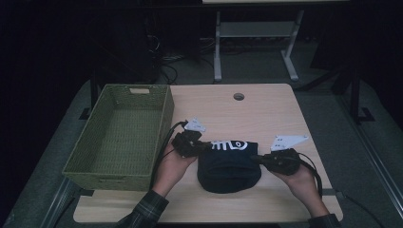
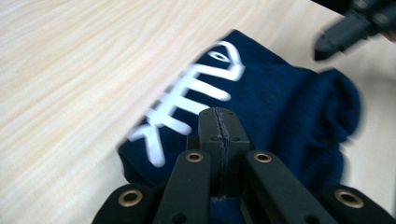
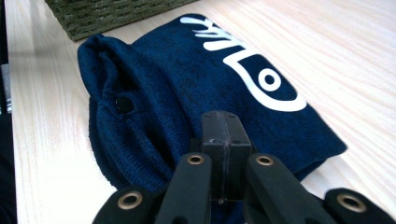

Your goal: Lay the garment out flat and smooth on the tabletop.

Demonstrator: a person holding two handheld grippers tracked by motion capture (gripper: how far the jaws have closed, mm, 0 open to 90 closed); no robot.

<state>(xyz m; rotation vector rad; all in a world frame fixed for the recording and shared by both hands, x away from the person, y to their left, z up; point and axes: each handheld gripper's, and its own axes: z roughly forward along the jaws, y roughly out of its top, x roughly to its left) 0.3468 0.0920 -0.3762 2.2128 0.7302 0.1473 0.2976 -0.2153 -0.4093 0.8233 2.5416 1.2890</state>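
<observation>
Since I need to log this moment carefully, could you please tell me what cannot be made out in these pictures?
- Whether either gripper pinches cloth: the shut left gripper and right gripper cover their own contact with the navy garment.
- The white fish-bone print: smeared by motion blur in the left gripper view.
- The green basket: its near wall hides part of its floor in the high view.

A lab or recording room is suggested. A small wood-grain counter (image 1: 266,109) with a cable hole (image 1: 239,96) is set on grey carpet (image 1: 332,118), lit against a dark surround. At the top centre of the high view, the white metal legs of a second desk (image 1: 256,33) are seen, with loose cables (image 1: 166,66) bundled on the floor at upper left.
</observation>
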